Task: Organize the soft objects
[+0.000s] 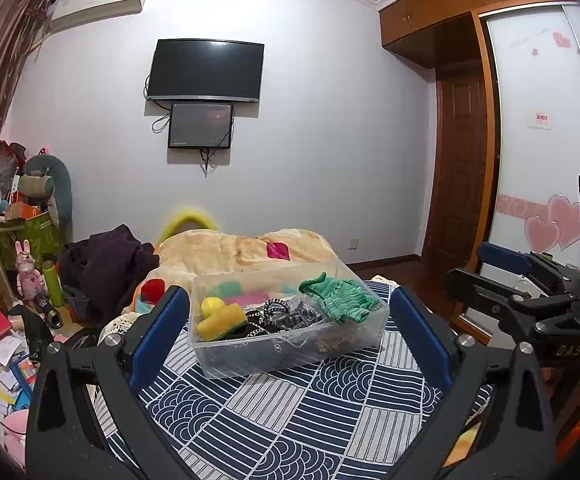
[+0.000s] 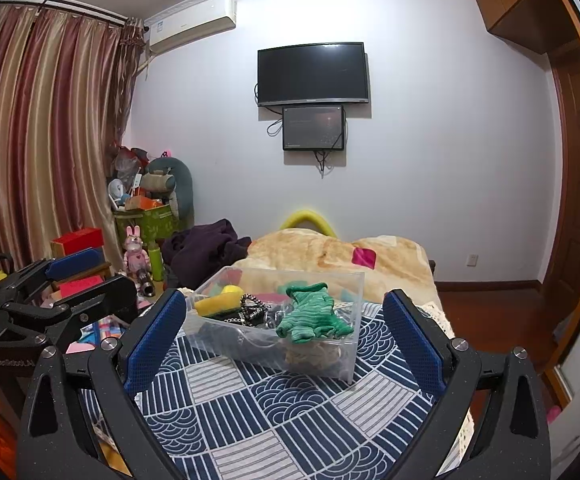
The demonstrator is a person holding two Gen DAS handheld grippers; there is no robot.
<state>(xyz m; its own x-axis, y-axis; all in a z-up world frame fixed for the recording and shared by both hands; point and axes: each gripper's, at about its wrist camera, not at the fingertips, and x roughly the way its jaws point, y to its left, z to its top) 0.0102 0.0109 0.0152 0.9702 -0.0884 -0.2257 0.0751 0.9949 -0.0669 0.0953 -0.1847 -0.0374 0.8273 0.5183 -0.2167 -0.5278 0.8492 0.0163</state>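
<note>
A clear plastic box (image 1: 250, 362) (image 2: 330, 364) stands on a blue-and-white patterned cloth (image 1: 290, 420) (image 2: 274, 412). In it lie a green knitted piece (image 1: 340, 298) (image 2: 310, 316), a yellow sponge (image 1: 220, 322) (image 2: 218, 303), black-and-white hair ties (image 1: 276, 308) (image 2: 252, 308) and pink and green soft pieces at the back. My left gripper (image 1: 288, 320) is open and empty, just short of the box. My right gripper (image 2: 284, 330) is open and empty, also in front of the box. Each gripper shows at the edge of the other's view.
A beige blanket (image 1: 242, 252) (image 2: 322, 252) lies behind the box. A dark garment (image 1: 106, 268) (image 2: 206, 252) is heaped to the left. Toys, boxes and papers (image 1: 6, 340) clutter the left side. A wooden door and wardrobe (image 1: 462, 184) are on the right.
</note>
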